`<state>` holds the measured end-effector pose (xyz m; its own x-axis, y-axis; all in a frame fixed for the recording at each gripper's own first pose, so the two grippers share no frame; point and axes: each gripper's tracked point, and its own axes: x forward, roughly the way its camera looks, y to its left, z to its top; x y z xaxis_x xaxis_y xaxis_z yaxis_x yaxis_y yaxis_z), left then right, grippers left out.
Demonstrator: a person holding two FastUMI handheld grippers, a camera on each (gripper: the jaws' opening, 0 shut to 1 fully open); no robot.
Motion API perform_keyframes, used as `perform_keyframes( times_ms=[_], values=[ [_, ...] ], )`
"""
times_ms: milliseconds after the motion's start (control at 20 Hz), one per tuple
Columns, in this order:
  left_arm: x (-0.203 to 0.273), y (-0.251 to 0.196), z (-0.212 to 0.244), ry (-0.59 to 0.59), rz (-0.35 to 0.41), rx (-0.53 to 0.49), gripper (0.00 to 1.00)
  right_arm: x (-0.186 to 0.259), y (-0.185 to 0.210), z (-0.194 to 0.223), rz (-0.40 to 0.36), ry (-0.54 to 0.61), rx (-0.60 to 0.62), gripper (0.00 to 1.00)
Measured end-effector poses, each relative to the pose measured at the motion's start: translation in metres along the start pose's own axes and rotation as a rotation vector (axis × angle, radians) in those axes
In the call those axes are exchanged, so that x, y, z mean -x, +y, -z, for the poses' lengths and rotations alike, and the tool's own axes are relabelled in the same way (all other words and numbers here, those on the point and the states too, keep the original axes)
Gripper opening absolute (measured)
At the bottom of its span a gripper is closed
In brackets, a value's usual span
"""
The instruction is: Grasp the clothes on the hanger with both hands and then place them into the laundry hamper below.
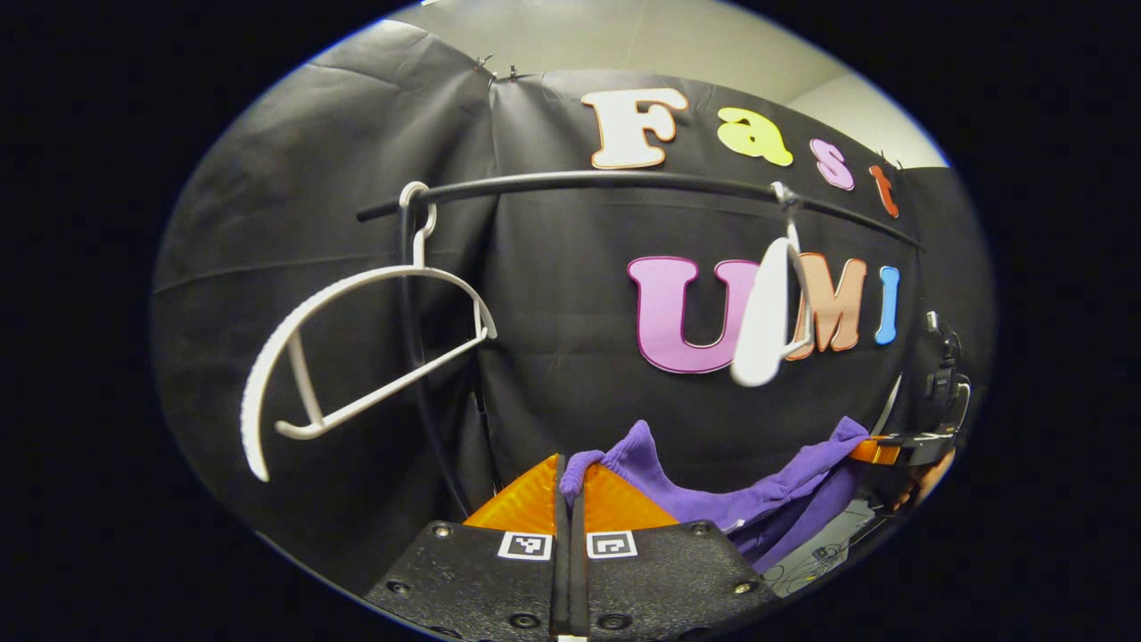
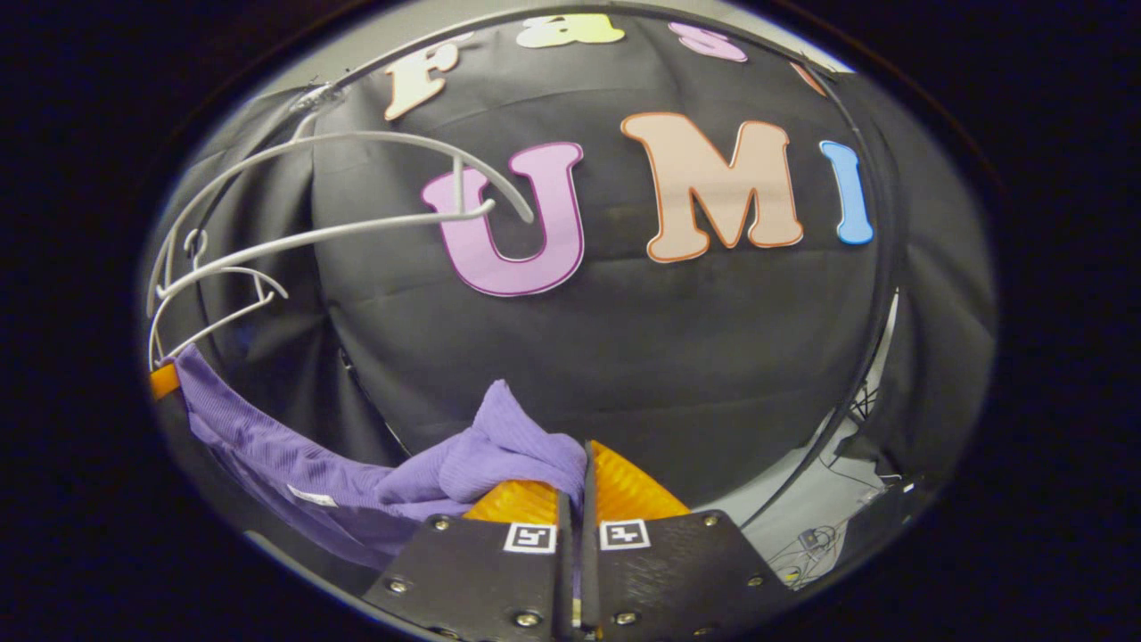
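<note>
purple garment point(image 1: 713, 504) slung between left claw point(image 1: 570, 486) and right claw point(image 2: 584, 468), both clamped on it

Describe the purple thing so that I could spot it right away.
Find the black rail across the booth's dark wall, where two bare white hangers hang. Below it a purple garment sags between the left gripper and right gripper, each pinching one end. It is the only soft, coloured cloth.

Left tool point(image 1: 570, 486) & right tool point(image 2: 584, 473) both clamped tight, pointing fwd, level.
</note>
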<state>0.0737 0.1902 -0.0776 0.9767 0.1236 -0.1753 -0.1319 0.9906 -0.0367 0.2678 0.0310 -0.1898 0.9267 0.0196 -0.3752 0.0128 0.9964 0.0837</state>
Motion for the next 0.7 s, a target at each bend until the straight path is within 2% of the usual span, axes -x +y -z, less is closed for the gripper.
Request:
perform_keyframes(
  times_ms=[150, 250, 300, 350, 400, 500, 600, 650, 700],
  values=[
    [0.026, -0.010, -0.008, -0.022, -0.003, -0.026, 0.00, 0.036, -0.006, -0.005, -0.010, -0.009, -0.001, 0.04],
    [0.039, -0.015, -0.013, -0.033, -0.035, -0.037, 0.00, 0.059, -0.012, -0.007, -0.010, -0.017, -0.004, 0.04],
    [0.044, -0.020, -0.014, -0.037, -0.039, -0.030, 0.00, 0.070, -0.014, -0.010, -0.013, -0.021, -0.015, 0.00],
    [0.049, -0.027, -0.017, -0.041, -0.035, -0.018, 0.00, 0.081, -0.013, -0.016, -0.028, -0.030, -0.028, 0.09],
    [0.054, -0.034, -0.019, -0.042, -0.031, -0.013, 0.00, 0.092, -0.013, -0.022, -0.037, -0.046, -0.029, 0.04],
    [0.060, -0.054, -0.026, -0.047, -0.005, -0.008, 0.00, 0.114, -0.018, -0.035, -0.037, -0.071, -0.019, 0.00],
    [0.065, -0.076, -0.036, -0.058, 0.031, -0.011, 0.00, 0.133, -0.019, -0.050, -0.043, -0.100, -0.027, 0.04],
    [0.067, -0.087, -0.042, -0.070, 0.047, -0.008, 0.02, 0.140, -0.020, -0.058, -0.040, -0.114, -0.037, 0.00],
    [0.070, -0.100, -0.048, -0.084, 0.068, -0.004, 0.02, 0.148, -0.021, -0.064, -0.042, -0.132, -0.041, 0.04]
  ],
)
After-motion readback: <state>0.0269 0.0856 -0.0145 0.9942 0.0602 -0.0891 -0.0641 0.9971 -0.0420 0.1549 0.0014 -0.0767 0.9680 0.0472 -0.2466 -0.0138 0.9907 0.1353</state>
